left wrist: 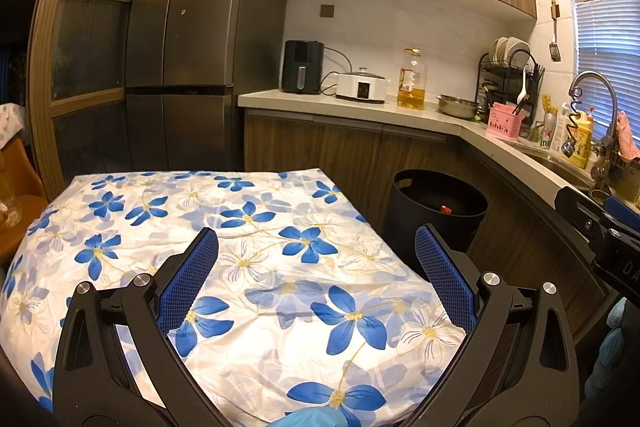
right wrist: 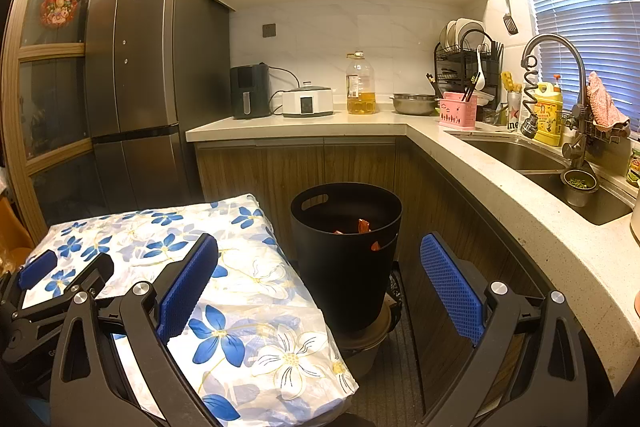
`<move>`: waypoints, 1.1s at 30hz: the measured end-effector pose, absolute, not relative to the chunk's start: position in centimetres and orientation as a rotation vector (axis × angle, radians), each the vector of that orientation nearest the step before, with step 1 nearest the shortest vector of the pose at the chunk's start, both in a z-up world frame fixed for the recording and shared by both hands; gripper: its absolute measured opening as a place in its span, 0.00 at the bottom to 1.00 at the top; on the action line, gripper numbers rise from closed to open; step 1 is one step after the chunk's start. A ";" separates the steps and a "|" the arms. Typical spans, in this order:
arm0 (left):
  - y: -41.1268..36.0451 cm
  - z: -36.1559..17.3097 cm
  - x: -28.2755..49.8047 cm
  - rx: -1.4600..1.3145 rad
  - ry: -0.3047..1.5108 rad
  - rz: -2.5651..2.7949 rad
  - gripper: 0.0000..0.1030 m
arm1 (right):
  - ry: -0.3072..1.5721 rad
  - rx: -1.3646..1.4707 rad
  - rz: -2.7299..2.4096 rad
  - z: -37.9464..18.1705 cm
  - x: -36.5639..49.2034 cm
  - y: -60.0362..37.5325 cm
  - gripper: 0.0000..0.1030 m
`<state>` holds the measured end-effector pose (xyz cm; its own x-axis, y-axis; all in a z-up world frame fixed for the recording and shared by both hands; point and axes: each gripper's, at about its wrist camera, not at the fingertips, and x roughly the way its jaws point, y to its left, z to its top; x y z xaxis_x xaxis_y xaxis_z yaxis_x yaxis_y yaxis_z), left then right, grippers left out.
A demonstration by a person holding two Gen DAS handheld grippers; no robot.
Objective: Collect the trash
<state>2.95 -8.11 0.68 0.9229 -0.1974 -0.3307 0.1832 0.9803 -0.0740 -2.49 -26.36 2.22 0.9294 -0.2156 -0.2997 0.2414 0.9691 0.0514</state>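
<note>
The left gripper (left wrist: 316, 255) is held spread and empty above the floral tablecloth (left wrist: 248, 267); the right gripper (right wrist: 320, 263) is likewise spread, holding nothing. Orange trash (right wrist: 362, 225) is seen inside the black bin (right wrist: 346, 259). The bin could be knocked by a careless reach. The bin's base is shown only by the right view.

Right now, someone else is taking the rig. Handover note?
Left gripper: open, empty, over the floral tablecloth.
Right gripper: open, empty, pointing toward the black trash bin.
The bin stands on the floor beside the table, below the counter; orange-red trash is already inside.
No loose trash shows on the cloth in either view.
Left: look around for more trash; otherwise collection looks finished.
</note>
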 end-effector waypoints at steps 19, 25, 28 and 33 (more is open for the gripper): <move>-7.9 0.5 2.9 -0.010 0.340 -0.223 0.80 | 0.295 0.089 -0.242 2.4 -2.3 -26.7 0.94; -7.9 0.5 2.8 -0.009 0.340 -0.224 0.80 | 0.295 0.090 -0.242 2.3 -2.3 -26.7 0.95; -7.9 0.5 2.8 -0.009 0.340 -0.223 0.80 | 0.295 0.090 -0.243 2.3 -2.4 -26.7 0.95; -7.8 0.5 2.8 -0.011 0.340 -0.223 0.80 | 0.292 0.092 -0.246 2.3 -2.4 -26.8 0.95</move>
